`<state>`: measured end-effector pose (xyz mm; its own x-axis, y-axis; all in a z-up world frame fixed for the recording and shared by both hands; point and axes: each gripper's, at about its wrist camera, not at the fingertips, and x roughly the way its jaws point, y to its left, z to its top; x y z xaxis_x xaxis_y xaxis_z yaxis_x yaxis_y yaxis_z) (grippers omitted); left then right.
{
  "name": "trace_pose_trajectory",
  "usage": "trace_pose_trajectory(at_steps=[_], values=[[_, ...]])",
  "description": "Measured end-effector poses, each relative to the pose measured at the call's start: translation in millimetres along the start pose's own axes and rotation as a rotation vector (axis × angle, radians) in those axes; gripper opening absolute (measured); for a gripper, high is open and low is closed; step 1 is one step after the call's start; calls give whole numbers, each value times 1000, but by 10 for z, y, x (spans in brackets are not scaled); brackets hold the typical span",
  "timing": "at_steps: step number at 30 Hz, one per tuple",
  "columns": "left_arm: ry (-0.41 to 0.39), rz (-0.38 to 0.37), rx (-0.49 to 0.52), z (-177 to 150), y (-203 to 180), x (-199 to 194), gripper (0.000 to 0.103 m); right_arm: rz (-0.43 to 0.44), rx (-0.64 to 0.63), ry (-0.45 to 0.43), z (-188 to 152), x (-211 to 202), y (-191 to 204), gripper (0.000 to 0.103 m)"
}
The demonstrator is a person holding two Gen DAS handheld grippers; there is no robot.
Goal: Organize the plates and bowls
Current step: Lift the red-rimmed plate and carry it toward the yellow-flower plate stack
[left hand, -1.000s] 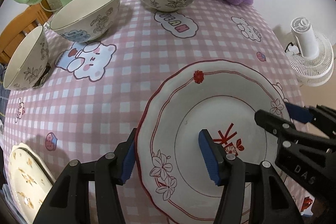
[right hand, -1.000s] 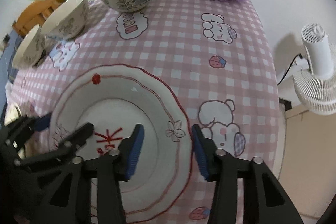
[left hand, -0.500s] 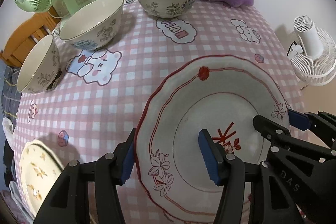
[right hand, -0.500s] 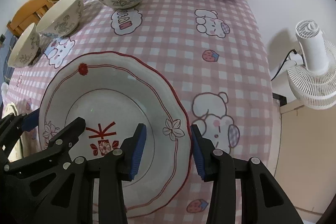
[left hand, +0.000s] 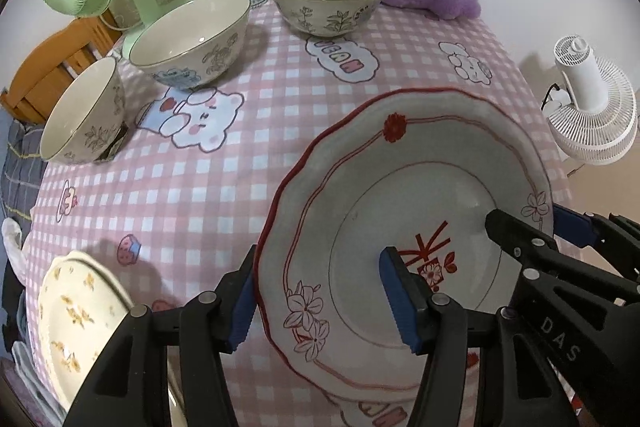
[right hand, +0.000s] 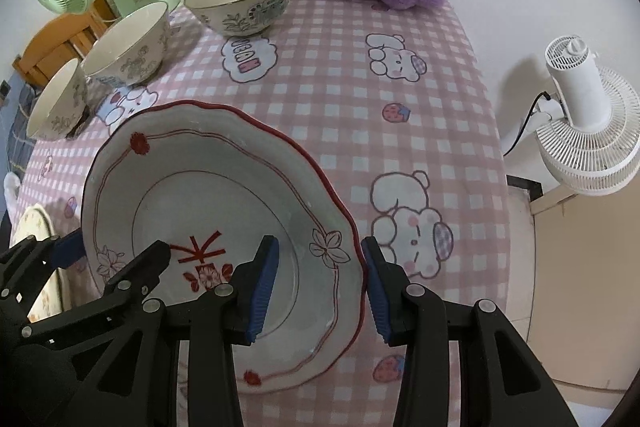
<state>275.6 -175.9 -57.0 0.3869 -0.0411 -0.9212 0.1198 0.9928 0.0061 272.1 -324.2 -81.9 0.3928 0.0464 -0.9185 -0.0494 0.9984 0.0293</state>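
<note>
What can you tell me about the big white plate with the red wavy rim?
The white plate with the red wavy rim looks ceramic, glossy and deep, with red line flowers and a red centre motif. It is empty, tilted above the pink checked tablecloth. The left gripper straddles one edge and the right gripper the opposite edge, one finger inside each.
</note>
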Motion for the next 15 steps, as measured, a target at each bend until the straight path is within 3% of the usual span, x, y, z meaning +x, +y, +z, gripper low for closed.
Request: trace_pose_trajectory(at_steps=[15], values=[[32,1,-24,20,33,242,59,20,31,13,-48,217,-42,48]])
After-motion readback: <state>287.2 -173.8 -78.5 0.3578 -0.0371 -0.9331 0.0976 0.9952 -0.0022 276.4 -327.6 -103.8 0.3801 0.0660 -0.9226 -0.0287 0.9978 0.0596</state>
